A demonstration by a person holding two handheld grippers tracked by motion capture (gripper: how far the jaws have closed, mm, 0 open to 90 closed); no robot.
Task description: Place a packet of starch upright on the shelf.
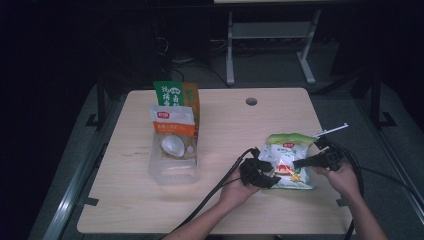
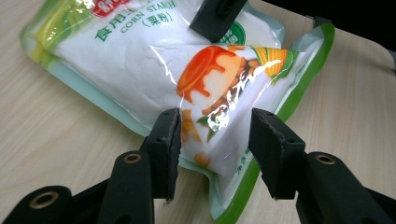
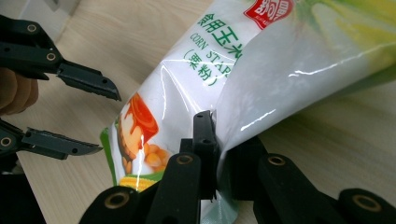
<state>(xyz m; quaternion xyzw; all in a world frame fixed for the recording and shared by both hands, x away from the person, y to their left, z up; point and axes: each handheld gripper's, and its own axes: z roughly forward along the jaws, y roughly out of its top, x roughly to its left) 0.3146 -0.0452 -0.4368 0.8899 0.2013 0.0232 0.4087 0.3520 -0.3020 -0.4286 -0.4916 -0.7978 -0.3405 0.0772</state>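
Right tongs [image 3: 215, 154] clamp the starch bag's [image 3: 261, 70] edge at lower centre; left tongs [image 2: 215, 140] stand apart, seemingly around its corner.

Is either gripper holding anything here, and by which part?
The right gripper is shut on the starch bag, pinching a fold of film at its side edge. The left gripper is open around the bag's bottom corner, holding nothing.

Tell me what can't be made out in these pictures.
- Corn starch bag: top edge cut off by the frame in the left gripper view.
- Clear container contents: too small in the high view.
- Bag's pinched edge: hidden between the right claw jaws.
- Green box text: too small.
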